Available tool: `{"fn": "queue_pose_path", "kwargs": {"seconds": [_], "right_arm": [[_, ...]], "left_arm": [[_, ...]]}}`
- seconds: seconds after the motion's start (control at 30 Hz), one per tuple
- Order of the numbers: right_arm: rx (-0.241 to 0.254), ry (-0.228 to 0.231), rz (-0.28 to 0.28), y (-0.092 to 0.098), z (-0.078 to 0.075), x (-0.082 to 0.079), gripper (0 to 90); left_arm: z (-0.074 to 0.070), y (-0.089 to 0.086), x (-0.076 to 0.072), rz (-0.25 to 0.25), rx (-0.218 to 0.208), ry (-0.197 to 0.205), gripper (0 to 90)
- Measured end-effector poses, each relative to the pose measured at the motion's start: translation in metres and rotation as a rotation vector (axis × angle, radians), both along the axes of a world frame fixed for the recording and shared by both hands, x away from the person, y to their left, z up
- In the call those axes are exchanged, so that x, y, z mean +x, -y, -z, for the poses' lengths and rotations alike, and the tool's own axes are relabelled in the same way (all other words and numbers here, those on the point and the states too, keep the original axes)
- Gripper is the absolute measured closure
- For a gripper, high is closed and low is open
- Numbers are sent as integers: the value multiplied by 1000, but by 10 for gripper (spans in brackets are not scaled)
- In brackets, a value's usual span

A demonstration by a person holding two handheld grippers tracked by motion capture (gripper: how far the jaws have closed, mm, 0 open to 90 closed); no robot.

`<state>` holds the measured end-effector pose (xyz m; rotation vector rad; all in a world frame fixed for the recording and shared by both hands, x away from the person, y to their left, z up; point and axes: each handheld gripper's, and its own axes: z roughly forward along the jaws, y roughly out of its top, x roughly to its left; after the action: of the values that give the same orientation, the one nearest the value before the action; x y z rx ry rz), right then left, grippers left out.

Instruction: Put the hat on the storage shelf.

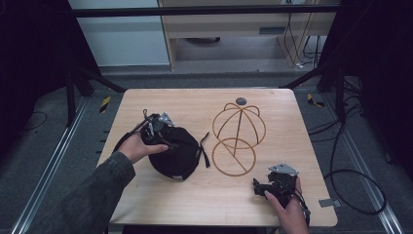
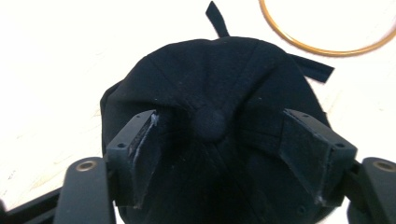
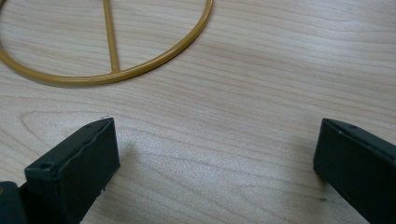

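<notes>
A black cap lies crown-up on the wooden table, left of centre. My left gripper comes onto it from the left. In the left gripper view the cap lies under the left gripper, whose pads press into bunched crown fabric on either side of the top button. A gold wire hat frame with a ring base stands to the cap's right. My right gripper rests near the table's front right, open over bare wood, with the frame's ring ahead of it.
A small dark disc sits near the table's far edge. The cap's strap ends trail toward the wire ring. Black cables loop on the floor to the right of the table.
</notes>
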<state>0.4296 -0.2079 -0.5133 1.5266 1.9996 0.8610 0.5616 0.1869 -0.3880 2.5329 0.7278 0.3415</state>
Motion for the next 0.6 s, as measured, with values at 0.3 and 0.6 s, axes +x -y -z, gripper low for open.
{"fn": "queue_pose_path", "kwargs": {"seconds": [0.3, 0.6], "right_arm": [[0, 0, -1, 0, 0, 0, 3], [-1, 0, -1, 0, 0, 0, 4]], "left_arm": [[5, 2, 7, -20, 11, -32, 441], [2, -3, 7, -40, 0, -44, 719]]}}
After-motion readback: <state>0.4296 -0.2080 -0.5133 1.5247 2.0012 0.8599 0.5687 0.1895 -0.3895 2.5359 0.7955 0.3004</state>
